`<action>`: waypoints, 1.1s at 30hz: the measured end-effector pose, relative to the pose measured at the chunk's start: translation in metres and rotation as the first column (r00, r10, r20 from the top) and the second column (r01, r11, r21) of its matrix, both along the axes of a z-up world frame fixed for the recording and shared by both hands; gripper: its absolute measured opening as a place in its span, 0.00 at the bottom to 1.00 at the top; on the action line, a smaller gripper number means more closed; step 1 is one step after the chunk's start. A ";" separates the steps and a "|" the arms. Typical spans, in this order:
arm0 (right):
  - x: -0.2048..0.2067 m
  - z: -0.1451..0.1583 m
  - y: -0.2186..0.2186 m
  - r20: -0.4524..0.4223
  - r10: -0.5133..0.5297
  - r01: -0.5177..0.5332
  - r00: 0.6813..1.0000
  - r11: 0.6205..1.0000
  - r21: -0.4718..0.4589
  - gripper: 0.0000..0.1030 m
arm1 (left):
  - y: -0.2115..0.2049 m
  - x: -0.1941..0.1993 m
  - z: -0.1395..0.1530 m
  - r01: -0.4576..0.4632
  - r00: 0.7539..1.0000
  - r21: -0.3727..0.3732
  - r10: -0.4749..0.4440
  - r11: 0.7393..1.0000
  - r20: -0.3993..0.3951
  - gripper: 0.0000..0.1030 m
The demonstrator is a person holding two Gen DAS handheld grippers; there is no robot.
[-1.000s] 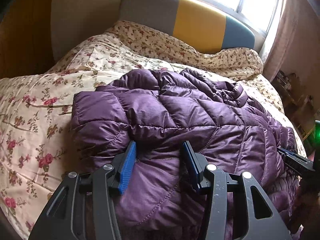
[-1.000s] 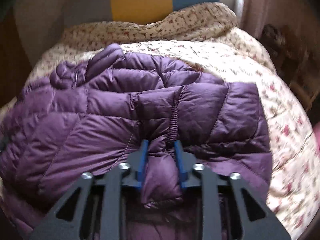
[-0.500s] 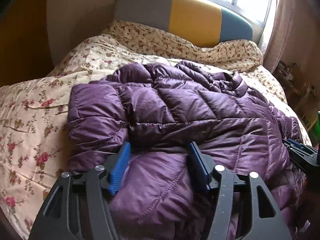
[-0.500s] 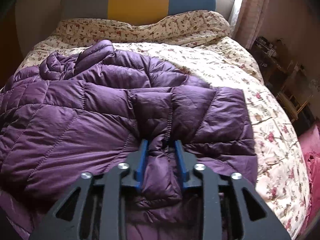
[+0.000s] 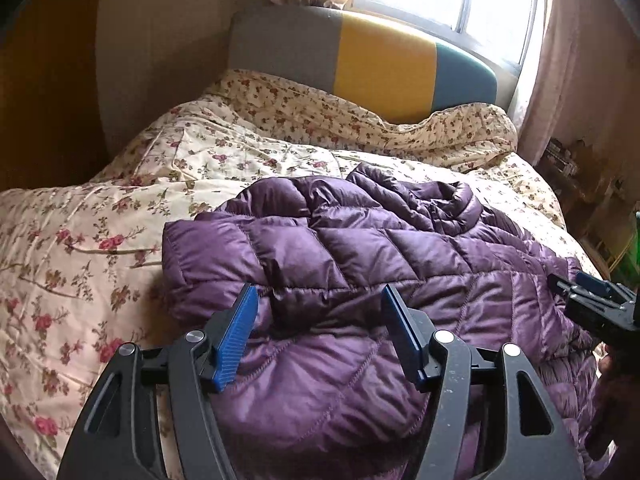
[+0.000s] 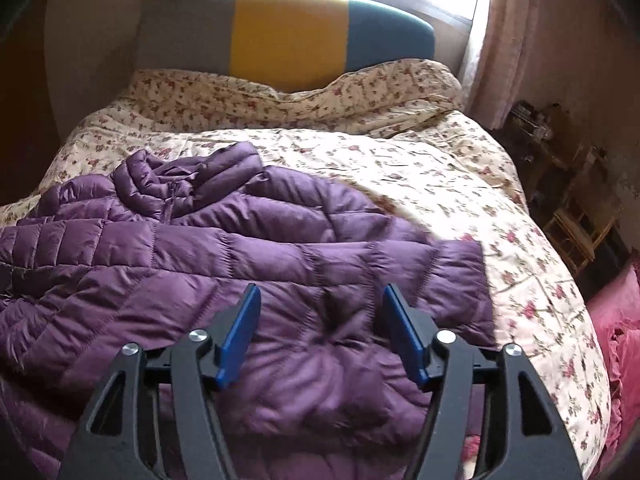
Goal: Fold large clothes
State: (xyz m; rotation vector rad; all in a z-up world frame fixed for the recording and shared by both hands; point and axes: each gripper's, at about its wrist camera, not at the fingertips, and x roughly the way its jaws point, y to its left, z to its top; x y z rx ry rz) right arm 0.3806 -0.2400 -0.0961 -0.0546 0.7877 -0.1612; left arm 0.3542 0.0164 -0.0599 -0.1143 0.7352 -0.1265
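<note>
The purple jacket [image 5: 360,280] lies crosswise on the bed [image 5: 100,240], collar end (far side) toward the headboard. The left gripper [image 5: 318,320] stands open; the right gripper [image 6: 320,320] has just been opening, the near edge bulging below their spread fingers, unpinched.

Daylight pours in from the window [image 5: 472,4] behind my bed's headboard [image 6: 288,40] and blows out to white glare. The room's sides fall dim and brown. My fisheye lenses bend the bed's edges, with dark corners. The jacket [image 6: 320,368] looks smeared near my right gripper [image 6: 320,320].
</note>
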 end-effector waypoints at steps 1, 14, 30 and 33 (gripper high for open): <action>0.005 -0.005 0.000 -0.012 0.000 0.000 1.000 1.000 0.004 0.63 | 0.001 0.005 -0.001 -0.001 1.000 0.001 0.001 1.000 -0.004 0.62; 0.023 -0.054 -0.002 -0.040 0.010 -0.010 0.999 1.000 -0.013 0.72 | 0.006 0.043 -0.053 0.013 0.995 0.032 -0.010 0.999 -0.099 0.62; 0.021 -0.043 -0.008 -0.047 -0.046 0.044 0.998 0.998 -0.033 0.95 | 0.026 -0.005 -0.020 -0.039 0.998 0.010 0.039 0.999 -0.058 0.78; 0.008 -0.033 -0.008 -0.047 -0.034 0.032 0.998 0.999 -0.032 0.97 | 0.034 -0.028 -0.014 -0.050 0.998 0.005 0.050 0.999 -0.043 0.78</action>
